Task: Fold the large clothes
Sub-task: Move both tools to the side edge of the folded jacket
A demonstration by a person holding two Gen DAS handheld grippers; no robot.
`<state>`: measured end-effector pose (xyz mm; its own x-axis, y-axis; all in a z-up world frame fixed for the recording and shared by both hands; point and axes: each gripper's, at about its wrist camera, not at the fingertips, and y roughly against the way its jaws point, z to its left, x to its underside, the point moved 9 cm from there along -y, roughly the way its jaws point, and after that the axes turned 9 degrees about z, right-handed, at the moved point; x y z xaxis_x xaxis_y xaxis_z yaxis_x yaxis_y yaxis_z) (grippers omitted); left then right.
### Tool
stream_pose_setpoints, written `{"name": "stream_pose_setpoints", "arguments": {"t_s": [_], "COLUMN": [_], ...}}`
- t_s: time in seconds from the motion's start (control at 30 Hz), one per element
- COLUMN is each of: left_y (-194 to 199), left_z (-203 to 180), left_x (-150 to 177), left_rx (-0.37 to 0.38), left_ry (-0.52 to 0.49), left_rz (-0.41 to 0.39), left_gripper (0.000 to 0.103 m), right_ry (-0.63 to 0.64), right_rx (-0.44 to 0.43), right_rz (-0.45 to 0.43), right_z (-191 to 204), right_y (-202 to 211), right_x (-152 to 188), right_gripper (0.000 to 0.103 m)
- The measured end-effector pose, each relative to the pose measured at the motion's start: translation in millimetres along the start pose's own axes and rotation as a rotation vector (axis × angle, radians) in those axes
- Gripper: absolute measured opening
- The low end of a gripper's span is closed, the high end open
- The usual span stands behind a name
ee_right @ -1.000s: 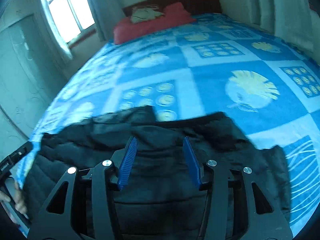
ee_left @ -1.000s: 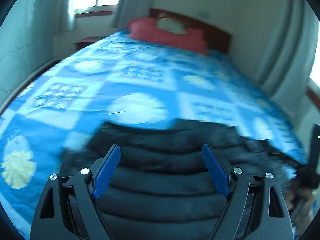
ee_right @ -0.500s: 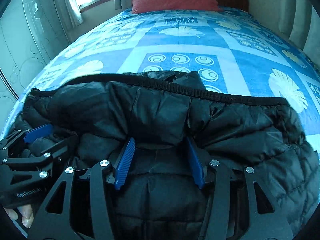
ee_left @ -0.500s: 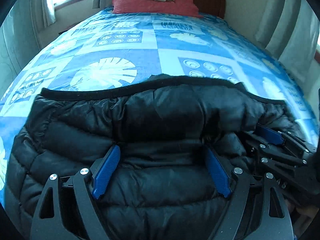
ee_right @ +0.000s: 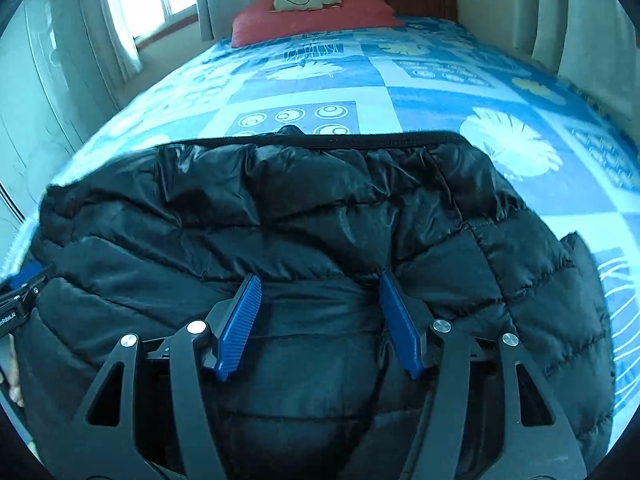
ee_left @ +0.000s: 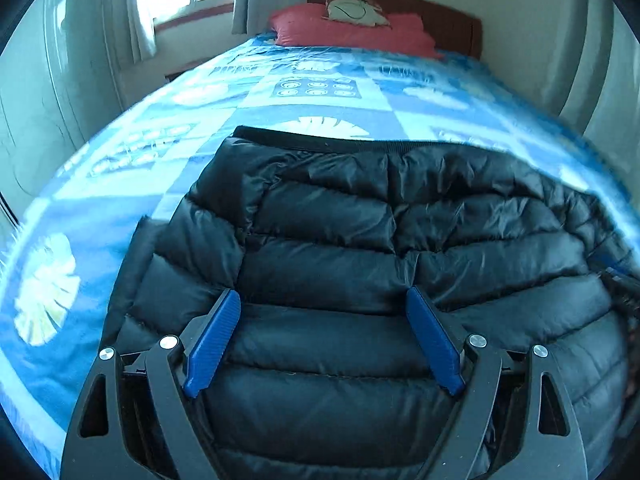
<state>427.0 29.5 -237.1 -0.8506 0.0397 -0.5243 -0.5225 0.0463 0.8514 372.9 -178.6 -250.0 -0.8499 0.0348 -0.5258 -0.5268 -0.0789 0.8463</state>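
A black quilted puffer jacket lies folded on the near end of the bed, its black hem band along the far edge. It also fills the right wrist view. My left gripper is open, its blue pads spread wide with jacket fabric bulging between them. My right gripper is open too, over the jacket's near right part, with puffy fabric between its pads. The left gripper's tip shows at the left edge of the right wrist view.
The jacket lies on a bed with a blue patterned blanket. A red pillow and a small cushion lie at the wooden headboard. A window with curtains is at the left, more curtains at the right.
Both grippers have drawn back and up from the jacket's near edge. The jacket's folded top layer now lies flatter and reaches farther over the bed. The left gripper has moved away to the left.
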Motion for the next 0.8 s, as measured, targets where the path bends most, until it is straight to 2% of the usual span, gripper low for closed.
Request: {"name": "stream_pose_setpoints", "arguments": {"t_s": [0.1,0.17,0.23,0.33,0.5,0.57,0.67,0.73,0.8], "left_y": [18,44,67,104,139,142,121,112,110], "left_z": [9,21,33,62,104,113,111,109,110], "left_x": [2,10,21,56,125,155,188,194,188], "left_rx": [0.044,0.086,0.106,0.126,0.104,0.109,0.211,0.288,0.325], "left_ry": [0.024,0.065,0.098,0.176,0.359,0.421,0.518,0.581,0.635], "left_rz": [0.011,-0.014,-0.036,-0.072,-0.103,-0.096,-0.016,0.0,-0.04], "left_gripper": [0.083,0.083,0.083,0.083,0.083,0.083,0.083,0.083,0.086], "right_ry": [-0.039,-0.046,-0.048,-0.087,-0.206,-0.26,-0.344,-0.387,-0.405], "right_rx": [-0.041,-0.055,-0.025,-0.006,0.077,0.075,0.0,-0.064,-0.073], "right_rz": [-0.021,-0.044,-0.072,-0.076,-0.067,-0.053,-0.029,-0.024,-0.015], "right_z": [-3,-8,-19,-42,-94,-107,-114,-113,-111], "right_y": [30,57,84,110,133,131,119,113,105], "right_x": [3,11,27,59,129,153,169,169,167], "right_gripper": [0.061,0.062,0.071,0.074,0.075,0.075,0.075,0.075,0.079]}}
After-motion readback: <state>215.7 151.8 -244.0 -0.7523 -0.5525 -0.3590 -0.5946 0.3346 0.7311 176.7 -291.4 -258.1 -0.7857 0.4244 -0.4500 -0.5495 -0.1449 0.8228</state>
